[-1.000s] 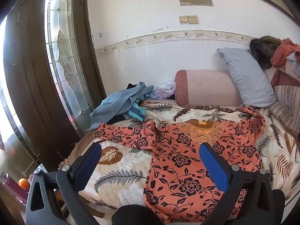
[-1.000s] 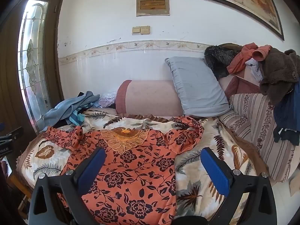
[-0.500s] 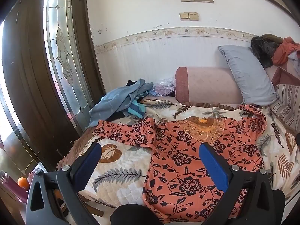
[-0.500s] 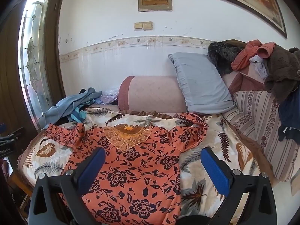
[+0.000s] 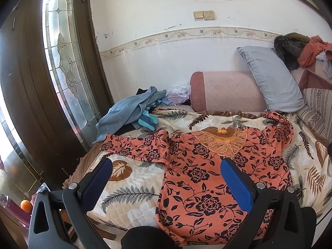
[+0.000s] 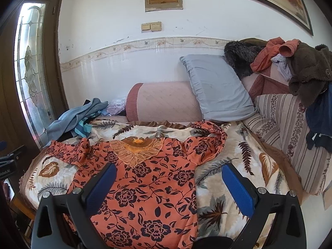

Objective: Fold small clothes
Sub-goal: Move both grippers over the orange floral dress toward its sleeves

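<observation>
An orange dress with black flowers (image 5: 209,174) lies spread flat on the leaf-print bedspread (image 5: 132,195), neckline toward the wall. Its left sleeve (image 5: 132,147) stretches out sideways; its right sleeve (image 5: 284,128) curls up by the pillow. The dress also shows in the right wrist view (image 6: 149,188). My left gripper (image 5: 166,176) is open and empty, held above the dress's near left part. My right gripper (image 6: 168,180) is open and empty, above the dress's near right edge.
A blue garment heap (image 5: 132,108) lies at the bed's far left. A pink bolster (image 5: 226,91) and a grey pillow (image 5: 271,78) stand against the wall. Clothes (image 6: 300,66) pile on the striped sofa back (image 6: 290,128) at right. A dark door (image 5: 41,83) is left.
Both grippers have drifted slightly, so the dress sits a little lower and nearer in view. The dress has not moved and both grippers stay open.
</observation>
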{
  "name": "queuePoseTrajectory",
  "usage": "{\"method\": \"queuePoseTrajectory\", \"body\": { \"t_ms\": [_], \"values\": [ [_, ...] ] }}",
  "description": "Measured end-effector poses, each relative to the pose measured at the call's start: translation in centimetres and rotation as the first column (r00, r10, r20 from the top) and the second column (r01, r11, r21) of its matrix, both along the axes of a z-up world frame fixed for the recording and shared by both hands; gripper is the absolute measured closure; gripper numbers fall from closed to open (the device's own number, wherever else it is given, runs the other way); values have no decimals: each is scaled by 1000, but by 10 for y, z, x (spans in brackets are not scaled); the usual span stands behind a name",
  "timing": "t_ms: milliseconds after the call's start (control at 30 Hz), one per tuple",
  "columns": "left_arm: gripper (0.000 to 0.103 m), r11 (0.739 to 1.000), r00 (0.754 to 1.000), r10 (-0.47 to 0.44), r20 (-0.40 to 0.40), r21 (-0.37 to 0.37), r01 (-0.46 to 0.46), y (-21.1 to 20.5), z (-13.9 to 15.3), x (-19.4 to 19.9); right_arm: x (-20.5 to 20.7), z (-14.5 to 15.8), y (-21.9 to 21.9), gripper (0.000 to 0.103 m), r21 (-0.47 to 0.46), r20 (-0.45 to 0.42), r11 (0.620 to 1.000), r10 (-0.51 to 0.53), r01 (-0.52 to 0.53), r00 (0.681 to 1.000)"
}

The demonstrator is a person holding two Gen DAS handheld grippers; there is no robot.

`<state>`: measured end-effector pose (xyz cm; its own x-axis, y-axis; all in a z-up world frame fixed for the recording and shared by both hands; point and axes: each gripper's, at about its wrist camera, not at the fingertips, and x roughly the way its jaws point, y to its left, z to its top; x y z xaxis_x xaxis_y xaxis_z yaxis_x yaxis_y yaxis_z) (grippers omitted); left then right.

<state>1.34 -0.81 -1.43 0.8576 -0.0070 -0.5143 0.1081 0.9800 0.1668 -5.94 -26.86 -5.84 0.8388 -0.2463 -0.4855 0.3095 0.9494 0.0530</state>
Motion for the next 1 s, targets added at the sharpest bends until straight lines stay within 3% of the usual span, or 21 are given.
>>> {"method": "queuePoseTrajectory", "body": {
  "t_ms": [533,1000],
  "values": [
    [0,1000,1000,19,-18,19,-19,2,-5,9,7,-9,-1,1,17,-28,1000,1,-1,1000],
    [0,982,981,190,47,12,-191,66,7,10,29,-14,22,1,19,-50,998,64,-63,997]
  ]
}}
